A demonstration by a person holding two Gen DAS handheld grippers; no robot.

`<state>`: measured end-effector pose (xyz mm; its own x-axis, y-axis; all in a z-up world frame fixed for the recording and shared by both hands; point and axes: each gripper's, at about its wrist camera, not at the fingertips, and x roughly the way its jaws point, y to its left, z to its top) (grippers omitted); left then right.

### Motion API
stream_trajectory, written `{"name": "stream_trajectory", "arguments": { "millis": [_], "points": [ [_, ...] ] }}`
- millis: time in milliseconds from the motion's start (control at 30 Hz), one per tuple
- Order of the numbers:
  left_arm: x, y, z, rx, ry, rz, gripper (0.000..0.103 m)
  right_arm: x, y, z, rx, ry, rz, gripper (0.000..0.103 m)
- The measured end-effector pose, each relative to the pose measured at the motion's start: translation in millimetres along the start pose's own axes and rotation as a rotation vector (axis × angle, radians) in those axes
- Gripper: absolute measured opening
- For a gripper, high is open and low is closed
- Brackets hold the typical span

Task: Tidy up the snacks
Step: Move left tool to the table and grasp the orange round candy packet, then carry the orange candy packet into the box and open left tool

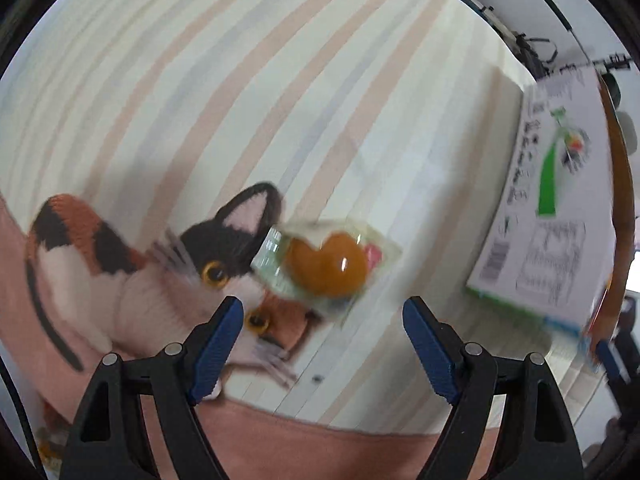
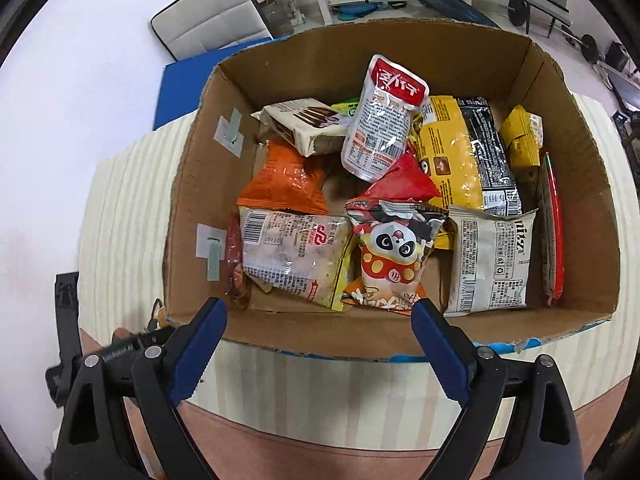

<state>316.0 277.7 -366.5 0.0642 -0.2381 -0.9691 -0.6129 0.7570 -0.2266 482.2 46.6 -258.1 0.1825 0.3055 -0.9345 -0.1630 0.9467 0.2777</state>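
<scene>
In the left wrist view a clear packet with an orange-brown snack (image 1: 328, 262) lies on the striped cloth by a cat picture. My left gripper (image 1: 322, 312) is open, its blue fingertips just short of the packet. A white and green box (image 1: 548, 200) lies at the right. In the right wrist view an open cardboard box (image 2: 188, 184) holds several snack packs, among them a panda pack (image 2: 394, 248) and a red and white pouch (image 2: 380, 120). My right gripper (image 2: 318, 312) is open and empty above the box's near wall.
The striped cloth (image 2: 120, 208) covers the table, with a pink border at the near edge (image 2: 320, 456). A blue mat (image 2: 176, 88), a white chair and gym equipment stand beyond the box. The other gripper's black body (image 2: 120, 344) shows at the lower left.
</scene>
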Motion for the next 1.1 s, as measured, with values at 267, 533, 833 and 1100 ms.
{"name": "stream_trajectory", "arguments": {
  "millis": [267,533,833,1100],
  "points": [
    [13,-8,12,0.044,-0.013,0.047,0.047,11,-2,5,0.01,0.015,-0.022,0.095],
    [18,-22,0,0.084,-0.019,0.046,0.039,11,-1,11,0.014,0.009,-0.029,0.095],
    [-58,-52,-38,0.138,-0.15,-0.032,0.039,-16,-20,19,0.024,-0.018,-0.003,0.095],
    [-131,-146,-36,0.314,-0.231,-0.125,0.039,-40,-45,33,0.029,-0.031,0.008,0.095]
  ]
}}
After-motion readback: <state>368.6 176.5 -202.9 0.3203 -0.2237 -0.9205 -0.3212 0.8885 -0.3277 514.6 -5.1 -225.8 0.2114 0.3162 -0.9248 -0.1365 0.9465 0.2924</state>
